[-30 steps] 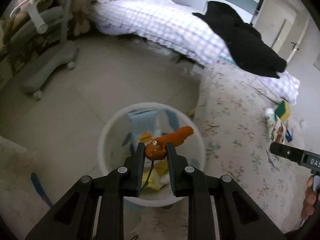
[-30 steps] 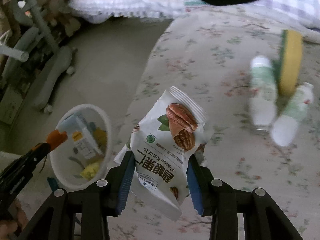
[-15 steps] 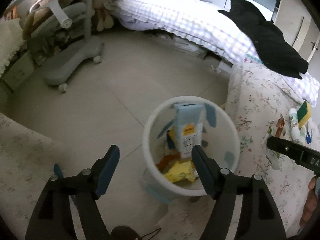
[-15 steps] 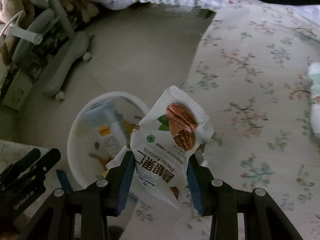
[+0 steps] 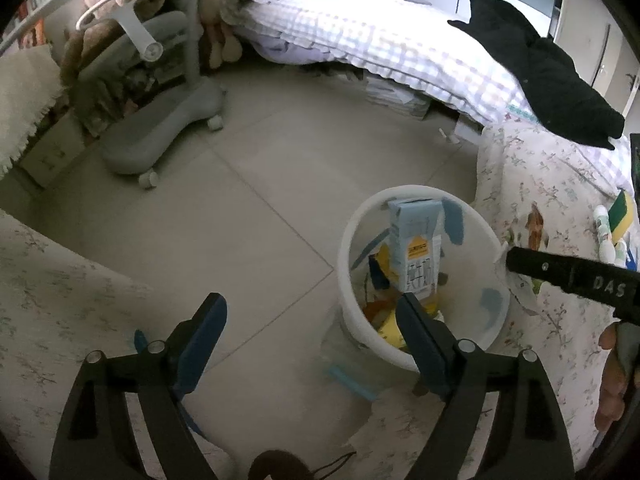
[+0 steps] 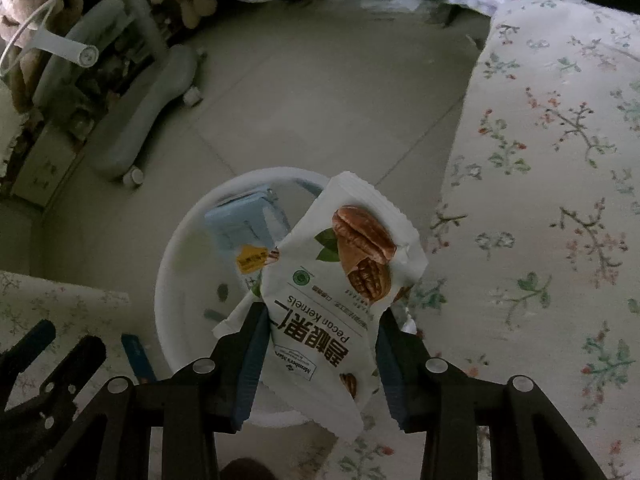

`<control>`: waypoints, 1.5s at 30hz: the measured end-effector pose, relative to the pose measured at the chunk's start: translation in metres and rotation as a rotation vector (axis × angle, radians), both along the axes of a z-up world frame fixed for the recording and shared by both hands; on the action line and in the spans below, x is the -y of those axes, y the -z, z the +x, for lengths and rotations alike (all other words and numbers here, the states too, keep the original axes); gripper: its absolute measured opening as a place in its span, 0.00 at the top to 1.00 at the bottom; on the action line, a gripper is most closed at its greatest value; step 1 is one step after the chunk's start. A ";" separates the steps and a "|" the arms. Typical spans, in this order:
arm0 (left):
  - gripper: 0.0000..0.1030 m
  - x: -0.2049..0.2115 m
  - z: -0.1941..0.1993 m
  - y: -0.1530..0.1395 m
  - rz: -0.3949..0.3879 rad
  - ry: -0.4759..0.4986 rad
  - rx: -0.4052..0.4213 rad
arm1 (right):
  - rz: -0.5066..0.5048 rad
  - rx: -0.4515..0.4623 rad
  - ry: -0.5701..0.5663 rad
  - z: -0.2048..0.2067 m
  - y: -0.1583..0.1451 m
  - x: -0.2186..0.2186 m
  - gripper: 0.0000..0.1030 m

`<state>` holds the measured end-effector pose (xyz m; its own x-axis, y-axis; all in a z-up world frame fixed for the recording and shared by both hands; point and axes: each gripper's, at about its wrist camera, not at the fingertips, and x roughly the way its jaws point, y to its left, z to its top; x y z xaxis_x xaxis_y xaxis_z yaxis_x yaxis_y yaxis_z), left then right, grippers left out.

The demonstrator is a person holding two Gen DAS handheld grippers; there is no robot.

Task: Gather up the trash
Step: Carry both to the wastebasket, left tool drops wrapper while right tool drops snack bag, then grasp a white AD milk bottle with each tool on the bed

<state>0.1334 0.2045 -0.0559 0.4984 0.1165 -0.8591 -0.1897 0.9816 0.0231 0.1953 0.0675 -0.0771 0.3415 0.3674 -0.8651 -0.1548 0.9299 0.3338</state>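
A white trash bin (image 5: 360,224) stands on the tiled floor beside the bed. It holds a blue carton (image 5: 416,240) and yellow and orange scraps. My left gripper (image 5: 310,320) is open and empty, just left of the bin. My right gripper (image 6: 320,320) is shut on a white pecan-kernel snack bag (image 6: 340,280) and holds it over the bin's (image 6: 172,264) right rim. The right gripper's finger also shows in the left wrist view (image 5: 560,272), at the bin's right edge.
A floral bedspread (image 6: 540,200) lies right of the bin. A grey wheeled chair base (image 5: 160,136) stands at the back left. A checked quilt (image 5: 380,48) and black garment (image 5: 540,76) lie on the bed. Small bottles and a sponge (image 5: 616,220) sit far right.
My left gripper opened and the orange scrap dropped into the bin; it then moved left. My right gripper carried the snack bag from over the bedspread to over the bin.
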 end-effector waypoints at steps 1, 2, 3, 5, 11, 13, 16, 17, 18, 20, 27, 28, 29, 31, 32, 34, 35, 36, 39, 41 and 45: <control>0.14 -0.001 0.000 0.000 -0.002 -0.003 0.000 | 0.016 0.006 -0.004 0.000 -0.001 -0.001 0.45; 0.13 -0.002 0.000 0.000 -0.004 -0.005 0.001 | 0.025 0.012 -0.005 0.000 -0.002 -0.001 0.41; 0.13 -0.004 -0.001 -0.001 -0.005 -0.009 0.002 | 0.028 0.023 -0.001 -0.001 -0.004 -0.002 0.33; 0.13 -0.005 -0.002 -0.002 -0.008 -0.012 0.009 | 0.027 0.050 0.002 -0.003 -0.009 -0.001 0.29; 0.13 -0.002 -0.004 -0.004 -0.010 -0.008 0.016 | 0.001 0.077 0.012 -0.009 -0.018 0.006 0.28; 0.13 0.001 -0.005 -0.005 -0.015 -0.004 0.016 | -0.007 0.074 0.017 -0.011 -0.019 0.009 0.28; 0.13 0.005 -0.006 -0.008 -0.028 0.002 0.015 | -0.025 0.077 0.026 -0.015 -0.023 0.017 0.28; 0.13 0.007 -0.005 -0.009 -0.035 0.005 0.015 | -0.029 0.079 0.028 -0.017 -0.024 0.020 0.28; 0.13 0.010 -0.005 -0.009 -0.041 0.007 0.013 | -0.035 0.082 0.032 -0.018 -0.026 0.024 0.28; 0.13 0.014 -0.004 -0.010 -0.055 0.014 0.010 | -0.045 0.087 0.043 -0.022 -0.030 0.034 0.28; 0.13 0.038 0.000 -0.012 -0.079 0.051 0.002 | -0.085 0.090 0.120 -0.030 -0.040 0.085 0.28; 0.13 0.041 0.001 -0.013 -0.083 0.056 0.001 | -0.091 0.089 0.139 -0.031 -0.041 0.095 0.28; 0.13 0.045 0.002 -0.013 -0.087 0.061 0.000 | -0.097 0.088 0.159 -0.032 -0.042 0.106 0.28; 0.13 0.053 0.004 -0.014 -0.096 0.072 0.000 | -0.106 0.085 0.191 -0.032 -0.043 0.125 0.28; 0.13 0.056 0.006 -0.015 -0.100 0.077 0.000 | -0.109 0.083 0.211 -0.032 -0.044 0.135 0.28; 0.13 0.066 0.010 -0.016 -0.108 0.089 0.000 | -0.114 0.078 0.253 -0.032 -0.044 0.156 0.28; 0.13 0.071 0.011 -0.016 -0.112 0.095 0.000 | -0.116 0.076 0.272 -0.033 -0.044 0.166 0.28; 0.13 0.075 0.013 -0.017 -0.115 0.101 0.000 | -0.119 0.073 0.295 -0.032 -0.043 0.176 0.28; 0.13 0.090 0.020 -0.017 -0.122 0.116 -0.003 | -0.125 0.060 0.359 -0.031 -0.040 0.204 0.28; 0.13 0.101 0.025 -0.017 -0.127 0.127 -0.007 | -0.124 0.052 0.406 -0.030 -0.038 0.225 0.28; 0.13 0.123 0.034 -0.013 -0.135 0.143 -0.019 | -0.124 0.042 0.478 -0.029 -0.031 0.256 0.28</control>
